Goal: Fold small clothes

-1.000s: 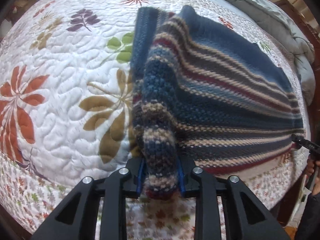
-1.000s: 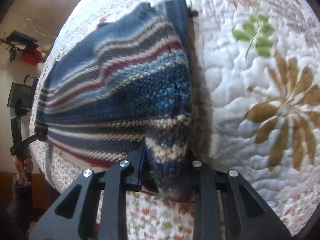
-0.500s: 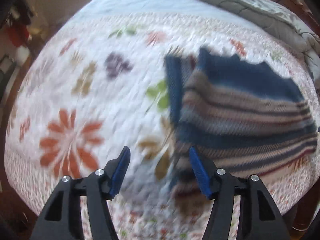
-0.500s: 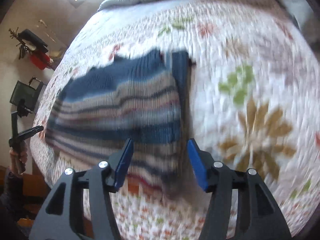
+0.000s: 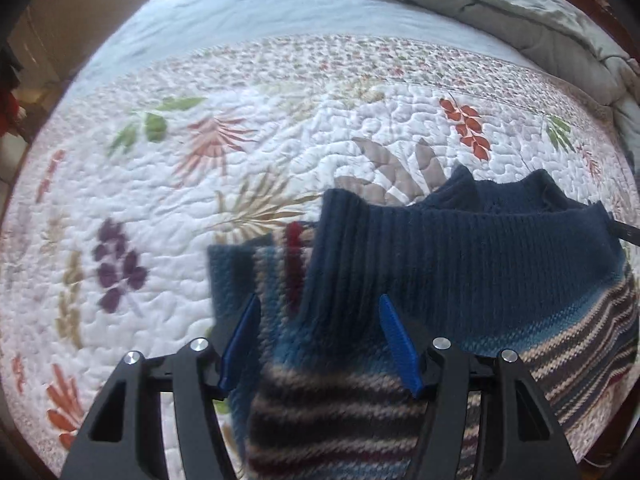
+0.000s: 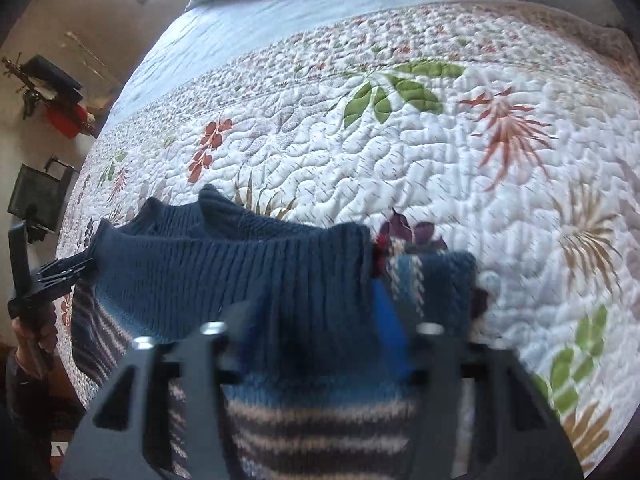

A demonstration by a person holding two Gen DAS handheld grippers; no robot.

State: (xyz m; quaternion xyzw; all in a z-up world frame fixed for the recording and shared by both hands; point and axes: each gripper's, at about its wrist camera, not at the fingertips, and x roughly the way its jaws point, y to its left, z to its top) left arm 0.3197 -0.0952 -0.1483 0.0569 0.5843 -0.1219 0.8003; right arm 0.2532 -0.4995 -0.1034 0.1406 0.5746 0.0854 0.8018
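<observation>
A striped knit sweater [image 5: 480, 280] with a navy ribbed band lies on the floral quilt [image 5: 280, 140]. My left gripper [image 5: 318, 336] stands over the band's left corner. Its blue pads are apart and closing, with the cloth between them and not pinched. A folded striped sleeve [image 5: 256, 276] lies just left of that corner. In the right wrist view the sweater [image 6: 240, 272] bunches between the fingers of my right gripper [image 6: 316, 320], whose jaws are closing and pinch the band's right corner. The left gripper [image 6: 68, 270] shows at the band's far corner, held by a hand [image 6: 32, 336].
A grey duvet [image 5: 500, 0] is heaped along the far side of the bed. The quilt [image 6: 440, 160] stretches bare beyond the sweater. The bed's edge runs at the left of the right wrist view, with a black stand [image 6: 36, 196] and red and black items [image 6: 60, 100] beyond it.
A second ago both grippers were shut on the sweater's striped edge. They let go, opened, and moved across the sweater to the navy ribbed band, where their jaws have drawn in again.
</observation>
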